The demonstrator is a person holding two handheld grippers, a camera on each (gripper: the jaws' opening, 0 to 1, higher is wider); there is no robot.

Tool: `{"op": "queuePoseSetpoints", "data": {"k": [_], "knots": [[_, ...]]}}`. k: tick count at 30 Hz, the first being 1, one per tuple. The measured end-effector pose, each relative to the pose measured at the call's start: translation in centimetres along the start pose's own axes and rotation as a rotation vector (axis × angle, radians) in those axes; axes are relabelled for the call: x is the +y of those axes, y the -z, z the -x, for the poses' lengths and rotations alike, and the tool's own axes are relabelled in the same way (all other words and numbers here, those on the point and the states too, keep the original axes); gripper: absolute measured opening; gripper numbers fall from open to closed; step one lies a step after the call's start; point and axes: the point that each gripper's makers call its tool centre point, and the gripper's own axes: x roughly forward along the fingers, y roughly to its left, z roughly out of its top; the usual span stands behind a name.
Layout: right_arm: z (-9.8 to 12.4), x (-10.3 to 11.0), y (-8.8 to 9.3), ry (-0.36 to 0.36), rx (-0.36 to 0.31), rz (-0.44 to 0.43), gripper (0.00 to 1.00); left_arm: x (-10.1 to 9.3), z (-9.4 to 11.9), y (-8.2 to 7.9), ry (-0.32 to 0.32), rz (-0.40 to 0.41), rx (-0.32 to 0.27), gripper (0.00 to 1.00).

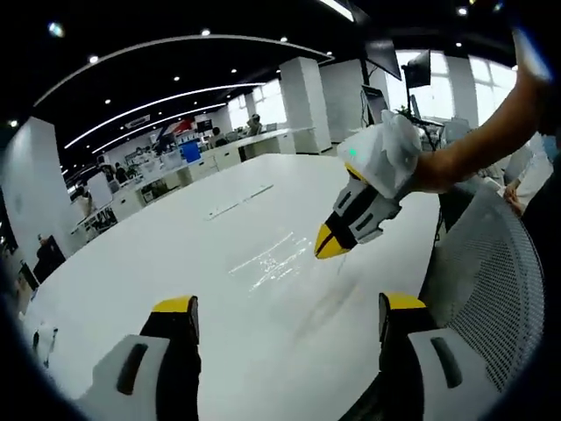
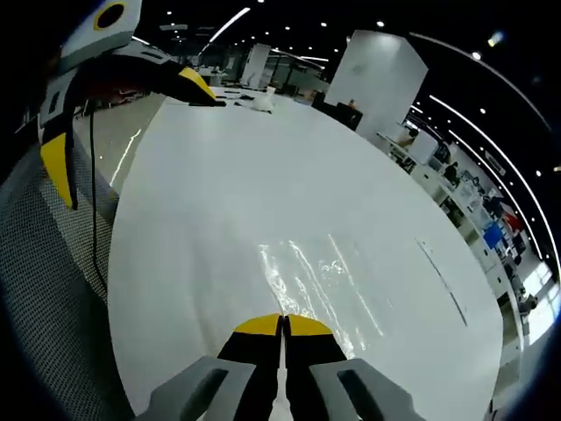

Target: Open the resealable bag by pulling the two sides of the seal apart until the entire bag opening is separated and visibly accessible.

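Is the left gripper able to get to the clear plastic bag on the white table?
Probably yes. The clear plastic bag lies flat on the white table, with bare tabletop between it and the open left gripper. The right gripper is beside the bag, not across the way.

No text or label can be read — distant office signs seem too blurred.

I see a white tabletop [image 1: 175, 237] with a clear, glossy resealable bag [image 2: 320, 281] mid-frame. My left hand-held gripper [image 1: 285, 320] and right hand-held gripper [image 2: 282, 329] are black and grey with yellow tips. At right, a grey mesh chair [image 1: 495, 289].
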Motion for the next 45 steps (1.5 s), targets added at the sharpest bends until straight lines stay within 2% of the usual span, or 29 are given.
{"op": "queuePoseSetpoints", "data": {"k": [3, 5, 6, 8, 12, 17, 21, 24, 32, 34, 38, 41, 45], "knots": [[-0.2, -0.8, 0.3, -0.001, 0.008, 0.002, 0.0, 0.2, 0.3, 0.5, 0.01, -0.001, 0.014, 0.87], [-0.3, -1.4, 0.8, 0.015, 0.041, 0.072, 0.0, 0.4, 0.4, 0.8, 0.008, 0.004, 0.028, 0.88], [-0.5, -1.4, 1.1, 0.015, 0.053, 0.09, 0.0, 0.9, 0.5, 2.0, -0.018, -0.027, 0.093, 0.88], [-1.1, -1.4, 1.6, 0.009, 0.067, 0.069, 0.0, 1.2, 0.5, 3.1, -0.033, -0.093, 0.149, 0.89], [-1.7, -1.2, 1.5, -0.001, 0.065, 0.051, 0.0, 0.7, 0.3, 2.9, -0.009, -0.043, 0.12, 0.92], [-2.3, -1.3, 0.7, -0.003, 0.046, 0.029, 0.0, 0.3, 0.1, 2.3, 0.013, -0.05, 0.105, 0.94], [-2.6, -1.3, 0.9, -0.001, 0.049, 0.012, 0.02, 0.2, -0.1, 2.0, 0.024, -0.009, 0.088, 0.95], [-2.6, -1.1, 1.3, -0.005, 0.06, 0.015, 0.02, 0.7, -0.2, 2.9, 0.012, -0.005, 0.128, 0.94], [-2.8, -1.5, 0.8, -0.013, 0.027, -0.019, 0.03, 1.5, 0.1, 3.3, -0.009, -0.001, 0.147, 0.93], [-2.8, -1.2, 0.6, -0.028, 0.017, -0.041, 0.06, 1.5, 0.2, 3.3, -0.013, 0.0, 0.15, 0.93], [-2.6, -1.0, 0.7, -0.009, 0.014, -0.039, 0.11, 1.6, 0.3, 3.4, -0.018, 0.013, 0.15, 0.94], [-2.4, 0.0, 0.9, -0.035, 0.013, -0.047, 0.13, 1.6, 0.3, 3.5, -0.016, 0.053, 0.141, 1.0], [-2.0, 0.7, 1.1, -0.048, 0.003, -0.067, 0.19, 2.0, 0.7, 3.6, -0.025, 0.057, 0.14, 0.99]]}}
